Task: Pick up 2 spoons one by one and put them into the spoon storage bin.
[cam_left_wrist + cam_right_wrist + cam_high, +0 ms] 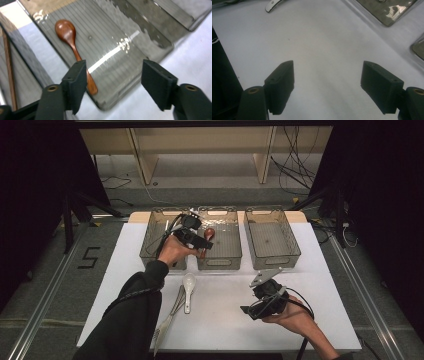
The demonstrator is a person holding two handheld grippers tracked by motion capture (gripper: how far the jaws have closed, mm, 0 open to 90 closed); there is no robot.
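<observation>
A brown wooden spoon lies loose on the floor of the middle grey bin, bowl away from me; from above, the spoon shows inside that bin. My left gripper hovers over the bin's near end, open, its left pad above the spoon's handle without touching it; in the high view the left gripper sits over the bin's left side. My right gripper is open above the bare white table; the high view shows the right gripper at the front right.
Three grey bins stand side by side at the back; the left bin holds a thin brown stick, and the right bin looks bare. A white spoon and metal cutlery lie on the white table near the front left.
</observation>
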